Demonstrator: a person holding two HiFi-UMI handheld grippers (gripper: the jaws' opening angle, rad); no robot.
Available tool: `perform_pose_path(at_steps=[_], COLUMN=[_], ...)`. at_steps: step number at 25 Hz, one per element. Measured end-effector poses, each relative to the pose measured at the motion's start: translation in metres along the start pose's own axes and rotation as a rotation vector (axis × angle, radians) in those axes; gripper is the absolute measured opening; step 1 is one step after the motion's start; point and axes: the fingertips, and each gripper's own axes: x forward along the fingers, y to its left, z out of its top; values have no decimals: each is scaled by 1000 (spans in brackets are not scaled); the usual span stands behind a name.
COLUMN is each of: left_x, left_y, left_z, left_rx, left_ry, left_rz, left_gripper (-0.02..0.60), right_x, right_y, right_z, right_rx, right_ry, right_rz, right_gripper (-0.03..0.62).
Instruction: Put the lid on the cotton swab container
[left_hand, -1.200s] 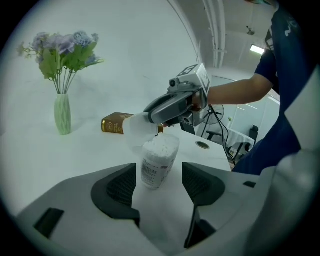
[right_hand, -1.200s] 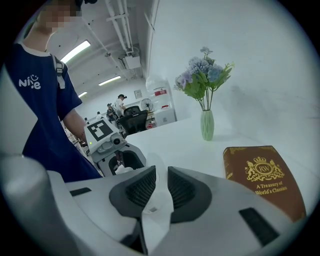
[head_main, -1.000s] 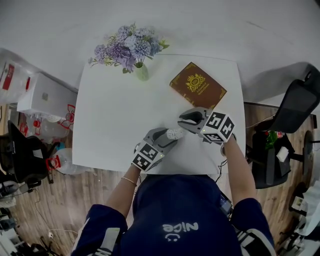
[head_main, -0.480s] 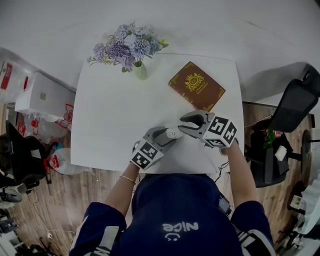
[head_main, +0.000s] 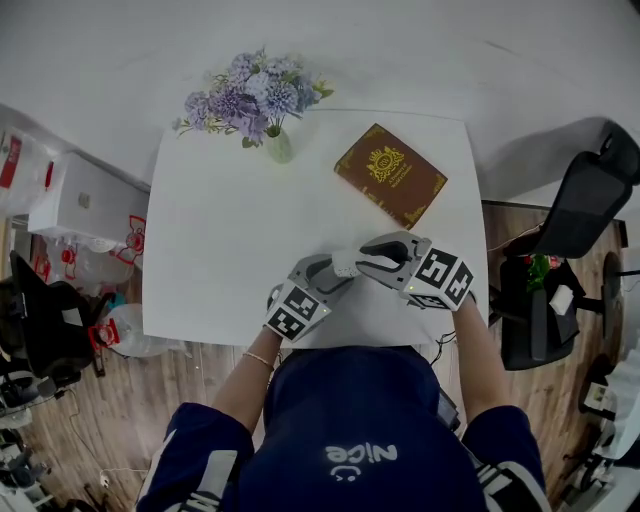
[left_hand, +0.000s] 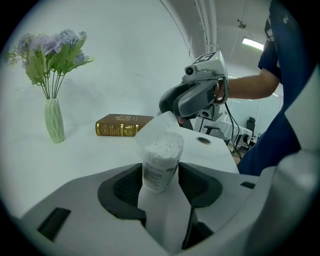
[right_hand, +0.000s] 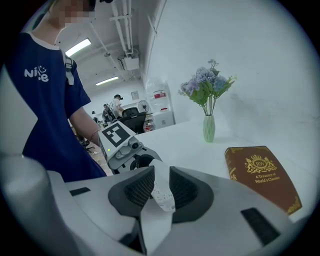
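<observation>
A clear cotton swab container (left_hand: 160, 161), packed with white swabs, stands upright on the white table between the pads of my left gripper (left_hand: 160, 174), which press on its sides. In the head view the container (head_main: 346, 266) sits at the left gripper's tips (head_main: 340, 272), near the table's front edge. My right gripper (head_main: 366, 252) comes in from the right with the translucent lid (right_hand: 161, 192) tilted between its pads; its jaws are opening slightly. The lid (left_hand: 154, 128) hangs slanted at the container's rim, touching or just above the swabs.
A brown book with gold print (head_main: 392, 176) lies at the table's far right. A green vase of purple flowers (head_main: 256, 102) stands at the far edge. The white table (head_main: 225, 240) ends just below the grippers. A black office chair (head_main: 585, 210) stands to the right.
The right gripper has moved left and a little nearer with the lid, closing the gap to the container. The left gripper and container have stayed nearly in place.
</observation>
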Motion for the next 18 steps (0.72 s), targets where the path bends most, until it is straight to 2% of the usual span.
perform_pose_path(at_steps=[7, 14, 18], left_x=[0, 0, 0], left_y=[1, 0, 0], left_z=[0, -1, -1], left_rx=[1, 7, 10], left_ry=[0, 0, -1], left_rz=[2, 5, 10], left_gripper=[244, 243, 242], right_x=[2, 4, 6], right_y=[3, 13, 15], right_z=[-2, -9, -18], right_rx=[11, 22, 86], right_ry=[-5, 12, 36], right_rz=[-48, -165, -204], right_gripper=[100, 100, 98])
